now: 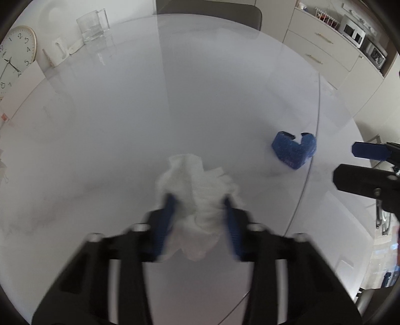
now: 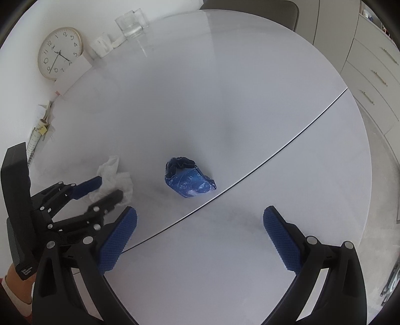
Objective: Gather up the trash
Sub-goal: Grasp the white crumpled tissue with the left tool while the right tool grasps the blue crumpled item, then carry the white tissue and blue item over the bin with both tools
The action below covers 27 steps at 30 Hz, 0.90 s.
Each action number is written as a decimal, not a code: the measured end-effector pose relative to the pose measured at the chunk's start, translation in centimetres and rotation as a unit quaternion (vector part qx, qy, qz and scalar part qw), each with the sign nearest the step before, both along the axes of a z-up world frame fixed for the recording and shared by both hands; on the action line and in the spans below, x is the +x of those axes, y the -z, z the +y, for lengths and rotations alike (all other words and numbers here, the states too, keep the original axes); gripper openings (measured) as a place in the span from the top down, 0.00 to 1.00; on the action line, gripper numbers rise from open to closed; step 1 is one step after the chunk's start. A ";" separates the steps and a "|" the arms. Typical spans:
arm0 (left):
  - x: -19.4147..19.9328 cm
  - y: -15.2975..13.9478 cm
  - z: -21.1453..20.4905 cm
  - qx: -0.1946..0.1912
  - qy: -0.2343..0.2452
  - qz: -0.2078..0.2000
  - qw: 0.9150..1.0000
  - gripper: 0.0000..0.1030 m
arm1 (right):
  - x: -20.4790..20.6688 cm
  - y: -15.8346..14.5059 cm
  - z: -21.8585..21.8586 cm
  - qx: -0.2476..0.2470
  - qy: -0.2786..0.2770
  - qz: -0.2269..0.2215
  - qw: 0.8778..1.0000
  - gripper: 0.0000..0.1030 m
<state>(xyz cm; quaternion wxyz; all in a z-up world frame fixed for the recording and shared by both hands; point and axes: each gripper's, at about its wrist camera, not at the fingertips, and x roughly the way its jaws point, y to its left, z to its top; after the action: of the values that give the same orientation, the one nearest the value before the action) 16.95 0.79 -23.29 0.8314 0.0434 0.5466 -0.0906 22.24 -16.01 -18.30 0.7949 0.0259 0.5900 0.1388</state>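
A crumpled white tissue (image 1: 197, 190) lies on the round white table (image 1: 100, 140), and my left gripper (image 1: 200, 201) is shut on it, one blue pad on each side. The right wrist view shows the same grip from the side, with the tissue (image 2: 111, 172) bunched between the left gripper's (image 2: 110, 187) fingers. A crumpled blue wrapper (image 2: 188, 181) sits near the table's seam, just beyond my right gripper (image 2: 200, 212). That gripper stands wide open with nothing between its pads. In the left wrist view the blue wrapper (image 1: 295, 150) lies to the right, with the right gripper (image 1: 350, 162) at the frame's edge.
A dark seam (image 2: 275, 152) crosses the table. At its far edge stand a glass jug (image 2: 131, 23), a round wall clock (image 2: 58, 53) leaning on the wall and small white items (image 2: 101, 45). A chair back (image 1: 210, 13) and drawers (image 1: 322, 47) lie beyond.
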 end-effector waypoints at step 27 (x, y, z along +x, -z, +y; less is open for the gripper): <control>-6.0 -5.5 -0.7 -0.068 0.027 0.002 0.997 0.88 | -6.0 -3.4 -1.8 -0.028 -0.037 -0.048 0.998 0.71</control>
<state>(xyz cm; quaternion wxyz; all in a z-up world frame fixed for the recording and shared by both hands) 10.94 0.08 -17.76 0.8287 0.0009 0.5391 -0.1500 16.25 -17.76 -14.85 0.8168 -0.0250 0.5558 0.1526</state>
